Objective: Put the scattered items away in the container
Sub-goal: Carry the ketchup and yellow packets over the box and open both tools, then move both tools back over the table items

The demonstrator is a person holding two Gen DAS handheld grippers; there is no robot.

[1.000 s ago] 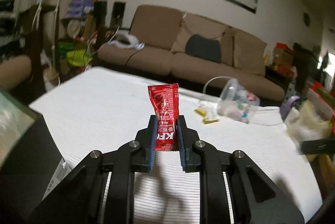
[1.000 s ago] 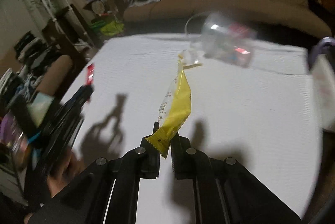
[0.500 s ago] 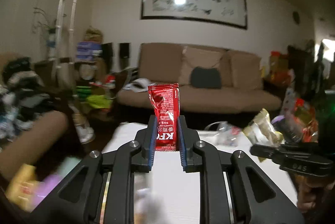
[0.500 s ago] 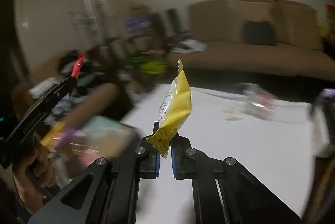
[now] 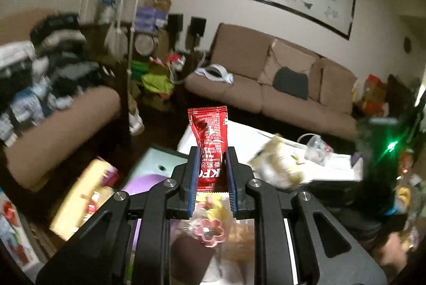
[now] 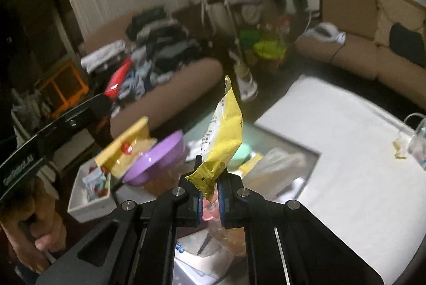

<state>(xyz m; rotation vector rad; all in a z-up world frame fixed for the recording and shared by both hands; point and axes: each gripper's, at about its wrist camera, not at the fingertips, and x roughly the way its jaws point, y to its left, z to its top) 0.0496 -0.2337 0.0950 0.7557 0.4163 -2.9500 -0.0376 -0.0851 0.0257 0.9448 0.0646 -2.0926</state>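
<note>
My left gripper (image 5: pixel 211 173) is shut on a red KFC ketchup sachet (image 5: pixel 209 135), held upright. My right gripper (image 6: pixel 209 187) is shut on a yellow snack packet (image 6: pixel 223 141) that sticks up from the jaws. Both hang over a container (image 6: pixel 306 151) at the table's left end, full of snacks, with a purple bowl (image 6: pixel 157 159) in it. The left gripper also shows in the right wrist view (image 6: pixel 106 96), still gripping the red sachet. The right gripper's yellow packet shows blurred in the left wrist view (image 5: pixel 277 165).
The white cloth table (image 6: pixel 346 151) lies to the right, with a clear plastic cup (image 6: pixel 418 135) lying on its side and a small yellow wrapper (image 6: pixel 399 149) near its far edge. A white tray (image 6: pixel 87 194) of sweets stands left of the container. Sofas stand beyond.
Both grippers have swung left, away from the table's middle, to above the container of snacks. Each keeps its packet in the jaws.
</note>
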